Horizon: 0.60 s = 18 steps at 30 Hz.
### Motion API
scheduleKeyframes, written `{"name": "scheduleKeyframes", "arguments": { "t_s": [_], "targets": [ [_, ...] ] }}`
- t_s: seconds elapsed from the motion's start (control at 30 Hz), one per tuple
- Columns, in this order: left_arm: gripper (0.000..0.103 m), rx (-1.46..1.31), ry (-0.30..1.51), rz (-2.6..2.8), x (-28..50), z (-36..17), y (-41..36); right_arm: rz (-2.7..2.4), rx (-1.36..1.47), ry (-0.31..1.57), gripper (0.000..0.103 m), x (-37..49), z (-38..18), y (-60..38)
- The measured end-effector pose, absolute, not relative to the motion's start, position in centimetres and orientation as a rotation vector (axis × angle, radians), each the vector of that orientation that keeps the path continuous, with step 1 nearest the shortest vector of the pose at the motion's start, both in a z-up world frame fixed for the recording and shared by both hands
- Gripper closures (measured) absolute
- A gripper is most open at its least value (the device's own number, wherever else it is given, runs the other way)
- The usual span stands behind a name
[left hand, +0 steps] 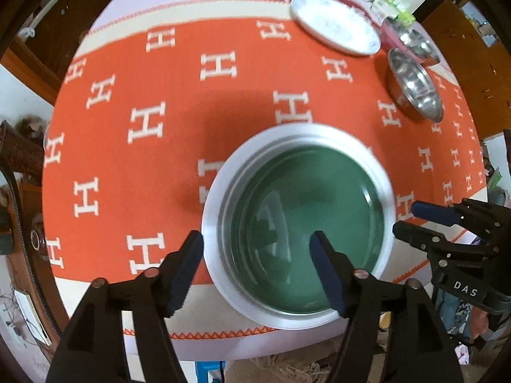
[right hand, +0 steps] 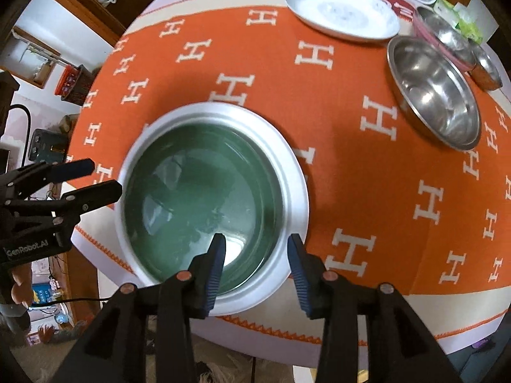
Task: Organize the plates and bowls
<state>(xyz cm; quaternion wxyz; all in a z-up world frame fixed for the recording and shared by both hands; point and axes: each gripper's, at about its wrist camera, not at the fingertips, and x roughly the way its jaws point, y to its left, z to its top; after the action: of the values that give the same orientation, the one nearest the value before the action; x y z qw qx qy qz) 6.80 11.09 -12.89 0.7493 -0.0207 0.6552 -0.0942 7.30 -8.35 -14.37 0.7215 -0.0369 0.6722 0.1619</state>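
Both grippers are matte black plastic scissor linkages. The left gripper (left hand: 258, 271) has dark navy ribbed pads and coppery round rivets at the pivots. The right gripper (right hand: 257, 268) has brighter blue ribbed pads and the same rivets. White "DAS" lettering sits on the right one's body, "GenRobot.AI" on the left's.

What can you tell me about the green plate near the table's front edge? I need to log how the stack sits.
The green plate is round, glossy and ceramic-looking, with a dark green well catching reflections. It lies flat and upright, nested in a wider white plate whose rim rings it, on the orange cloth near the table's front edge. Both open grippers hover above opposite sides; neither appears to touch it.
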Motion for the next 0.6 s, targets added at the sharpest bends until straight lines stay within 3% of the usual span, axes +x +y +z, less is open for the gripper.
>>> {"name": "scheduleKeyframes", "arguments": {
  "t_s": [0.2, 0.6],
  "targets": [
    [0.028, -0.022, 1.336, -0.204, 6.3, -9.8, 10.7, 0.388, -0.095, 1.429, 0.063, 6.6, -12.0, -8.9],
    [0.025, 0.046, 1.161, -0.148, 7.0, -5.3, 9.4, 0.412, -0.044, 1.306, 0.063, 8.5, -7.2, -11.7]
  ]
}}
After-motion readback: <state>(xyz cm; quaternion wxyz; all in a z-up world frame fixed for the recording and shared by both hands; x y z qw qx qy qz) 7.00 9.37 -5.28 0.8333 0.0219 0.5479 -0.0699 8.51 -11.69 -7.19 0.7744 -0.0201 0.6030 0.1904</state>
